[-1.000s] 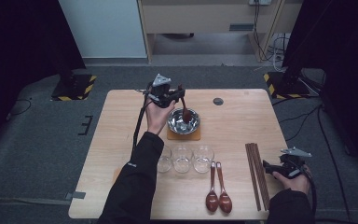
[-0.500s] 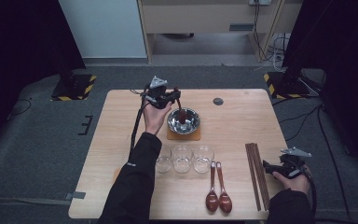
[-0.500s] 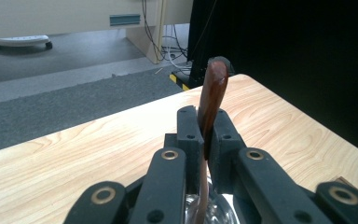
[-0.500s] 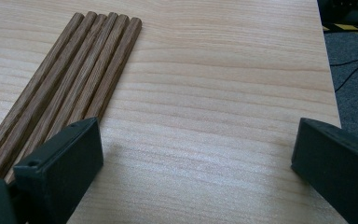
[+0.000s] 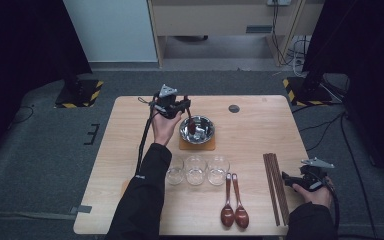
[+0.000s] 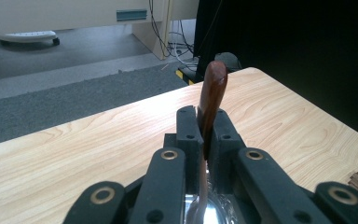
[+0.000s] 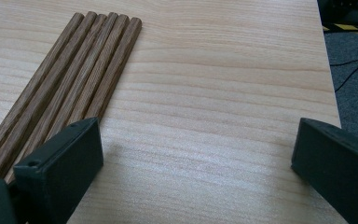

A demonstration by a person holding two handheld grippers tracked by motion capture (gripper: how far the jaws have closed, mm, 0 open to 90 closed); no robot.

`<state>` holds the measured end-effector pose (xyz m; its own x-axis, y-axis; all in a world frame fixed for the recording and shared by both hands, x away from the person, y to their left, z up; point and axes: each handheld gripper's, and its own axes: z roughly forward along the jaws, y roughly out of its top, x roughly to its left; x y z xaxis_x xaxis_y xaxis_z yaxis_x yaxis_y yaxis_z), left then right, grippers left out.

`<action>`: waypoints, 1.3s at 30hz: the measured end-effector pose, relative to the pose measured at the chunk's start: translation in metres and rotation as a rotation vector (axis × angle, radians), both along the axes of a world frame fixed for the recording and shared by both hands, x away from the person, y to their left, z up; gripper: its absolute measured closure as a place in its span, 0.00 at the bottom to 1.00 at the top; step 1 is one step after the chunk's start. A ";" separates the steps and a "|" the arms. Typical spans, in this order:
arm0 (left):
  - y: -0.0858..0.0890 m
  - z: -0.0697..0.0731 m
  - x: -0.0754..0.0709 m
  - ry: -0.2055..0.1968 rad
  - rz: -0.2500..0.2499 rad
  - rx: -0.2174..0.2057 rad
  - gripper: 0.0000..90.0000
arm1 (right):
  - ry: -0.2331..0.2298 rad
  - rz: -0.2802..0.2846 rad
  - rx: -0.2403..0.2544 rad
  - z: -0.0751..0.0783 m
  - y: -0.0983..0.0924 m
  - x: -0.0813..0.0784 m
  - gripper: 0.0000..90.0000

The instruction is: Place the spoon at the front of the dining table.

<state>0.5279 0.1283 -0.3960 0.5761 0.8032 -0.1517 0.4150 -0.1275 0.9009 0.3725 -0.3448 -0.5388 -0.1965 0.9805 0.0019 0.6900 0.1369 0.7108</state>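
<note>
My left gripper (image 5: 185, 103) is over the left rim of a steel bowl (image 5: 203, 131) and is shut on a reddish-brown wooden spoon (image 5: 191, 124). The spoon hangs down with its lower end inside the bowl. In the left gripper view the jaws of the left gripper (image 6: 204, 117) clamp the spoon (image 6: 212, 91), whose top end sticks out past them, and the bowl (image 6: 216, 213) gleams below. My right gripper (image 5: 288, 181) rests at the table's right front, open, just right of several wooden chopsticks (image 5: 275, 187). In the right gripper view the right gripper (image 7: 196, 149) has bare tabletop between its jaws, with the chopsticks (image 7: 74, 70) at the left.
The bowl stands on a square wooden mat (image 5: 197, 145). Three clear glasses (image 5: 195, 171) stand in a row in front of it. Two more wooden spoons (image 5: 234, 205) lie near the front edge. A small dark disc (image 5: 234, 108) is set in the table at the back.
My left gripper has sunk a little with the spoon, whose lower end is now down in the bowl. The right gripper has stayed where it was.
</note>
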 end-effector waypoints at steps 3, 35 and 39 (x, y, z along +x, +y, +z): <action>0.002 -0.003 0.001 0.006 0.003 0.003 0.94 | 0.000 0.000 0.000 0.000 0.000 0.000 0.02; 0.010 -0.028 0.000 0.074 -0.004 0.044 0.94 | 0.000 0.000 0.000 0.000 0.000 0.000 0.02; 0.012 -0.028 -0.002 0.077 -0.006 0.052 0.94 | 0.000 0.000 0.000 0.000 0.000 0.000 0.02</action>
<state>0.5259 0.1402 -0.4240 0.5692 0.8076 -0.1543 0.4820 -0.1757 0.8584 0.3724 -0.3448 -0.5388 -0.1965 0.9805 0.0021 0.6901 0.1368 0.7107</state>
